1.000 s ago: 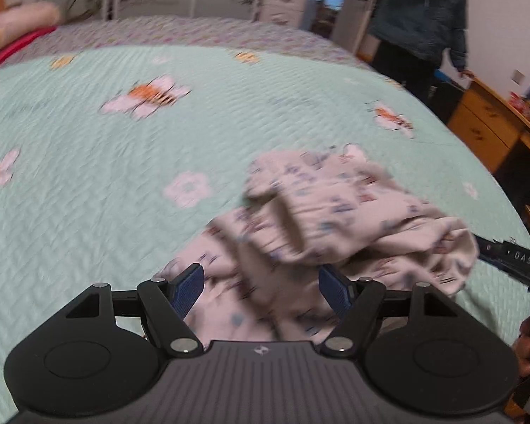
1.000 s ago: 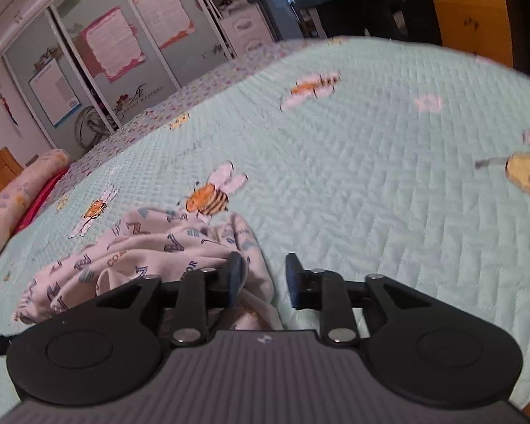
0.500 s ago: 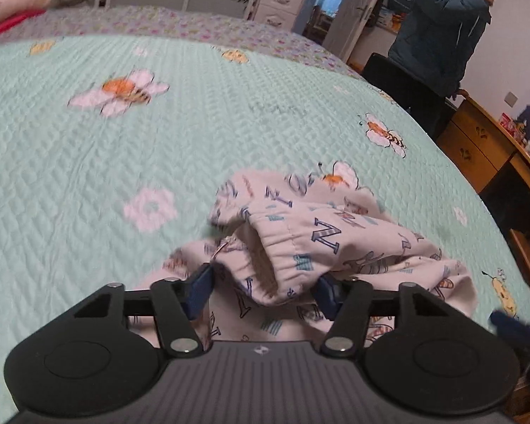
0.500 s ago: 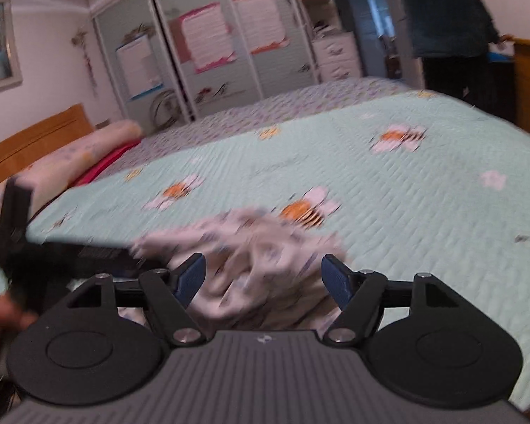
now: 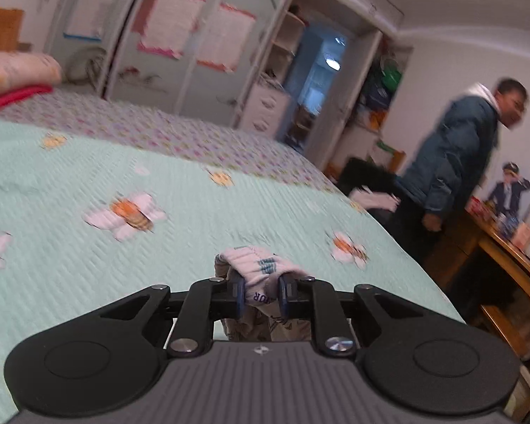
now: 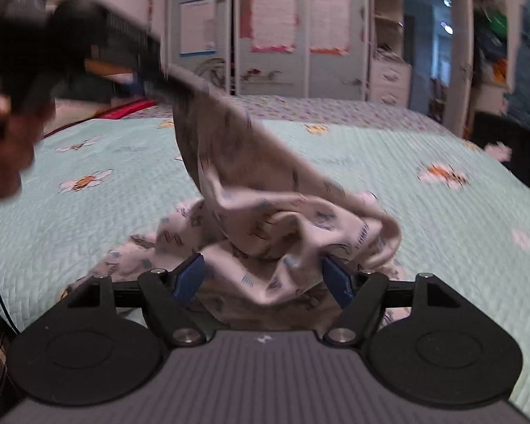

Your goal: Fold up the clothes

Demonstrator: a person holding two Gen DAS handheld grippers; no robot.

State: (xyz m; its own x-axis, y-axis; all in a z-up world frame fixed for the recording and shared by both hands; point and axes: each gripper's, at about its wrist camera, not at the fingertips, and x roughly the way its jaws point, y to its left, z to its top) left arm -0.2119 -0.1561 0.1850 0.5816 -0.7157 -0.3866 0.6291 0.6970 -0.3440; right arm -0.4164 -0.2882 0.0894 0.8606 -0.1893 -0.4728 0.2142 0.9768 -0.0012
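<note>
A white printed garment (image 6: 265, 212) lies bunched on the mint bee-print bed cover (image 6: 441, 247). One end of it rises to the upper left, where my left gripper (image 6: 148, 83) holds it up. In the left wrist view the left gripper (image 5: 259, 288) has its jaws closing, and the blue pads pinch a ribbed edge of the garment (image 5: 254, 265). My right gripper (image 6: 265, 275) is low over the pile with its jaws opening wide. Loose folds of the garment hang between its pads without being pinched.
A person in a blue jacket (image 5: 452, 162) stands at the bed's far right, beside a wooden desk (image 5: 505, 258) with small items. Wardrobe doors (image 5: 194, 35) line the far wall. A pillow (image 5: 14, 70) lies at the head of the bed.
My left gripper has shut on an edge of the garment and lifted it off the bed. My right gripper has let go, opened wide and swung round to face the pile.
</note>
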